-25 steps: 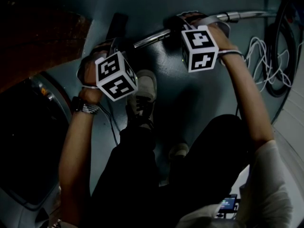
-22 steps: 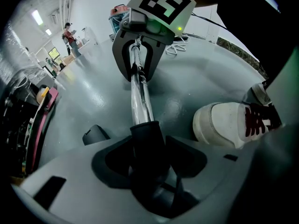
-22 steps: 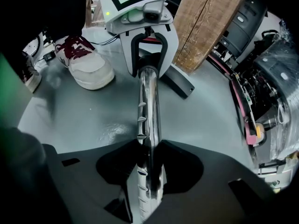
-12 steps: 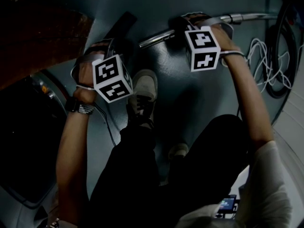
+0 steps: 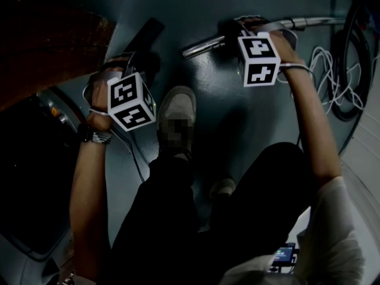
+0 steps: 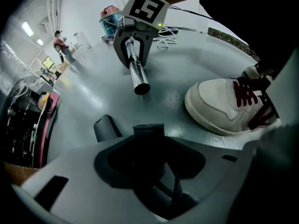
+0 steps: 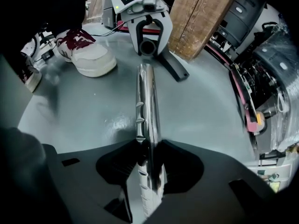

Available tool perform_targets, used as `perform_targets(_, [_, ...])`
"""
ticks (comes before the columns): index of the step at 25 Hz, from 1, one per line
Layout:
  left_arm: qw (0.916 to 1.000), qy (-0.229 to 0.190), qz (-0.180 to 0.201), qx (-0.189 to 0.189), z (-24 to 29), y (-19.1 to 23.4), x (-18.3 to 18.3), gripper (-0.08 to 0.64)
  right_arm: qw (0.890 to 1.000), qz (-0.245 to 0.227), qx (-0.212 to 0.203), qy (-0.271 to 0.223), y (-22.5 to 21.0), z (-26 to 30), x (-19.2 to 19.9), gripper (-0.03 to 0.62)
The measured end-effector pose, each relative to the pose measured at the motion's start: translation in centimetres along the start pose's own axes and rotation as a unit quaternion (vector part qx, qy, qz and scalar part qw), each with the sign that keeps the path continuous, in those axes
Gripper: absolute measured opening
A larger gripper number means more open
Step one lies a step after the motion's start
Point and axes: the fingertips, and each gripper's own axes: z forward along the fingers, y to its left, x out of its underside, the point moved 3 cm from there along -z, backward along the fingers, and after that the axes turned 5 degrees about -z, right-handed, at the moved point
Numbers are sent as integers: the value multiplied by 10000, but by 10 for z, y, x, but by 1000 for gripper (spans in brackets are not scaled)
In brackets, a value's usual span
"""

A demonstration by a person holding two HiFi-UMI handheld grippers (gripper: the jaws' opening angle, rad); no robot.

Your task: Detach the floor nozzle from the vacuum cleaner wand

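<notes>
Two parts, now apart: left gripper, its jaws having just closed in, clamps the nozzle neck; right gripper clamps the wand. Bare floor separates wand end from left fingers; shoe lies nearby, to their right.

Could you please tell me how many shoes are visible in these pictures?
2. One white shoe is planted forward on the grey floor; the other shoe sits nearer the person, largely hidden between the dark trouser legs.
</notes>
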Motion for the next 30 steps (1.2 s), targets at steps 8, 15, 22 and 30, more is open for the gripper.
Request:
perform_targets(8, [9997, 161, 176, 106, 3, -18, 16, 189, 9979, 389, 492, 171, -15, 1, 13, 178])
perform_targets(15, [9998, 168, 57, -74, 5, -13, 13, 195, 9980, 382, 412, 272, -14, 6, 14, 179])
perform_targets(22, [9994, 207, -262, -10, 7, -10, 17, 235, 9975, 596, 362, 64, -13, -1, 6, 207])
perform_targets(30, [9873, -744, -1360, 350, -3, -8, 1, 325, 9963, 796, 291, -125, -8, -12, 5, 236])
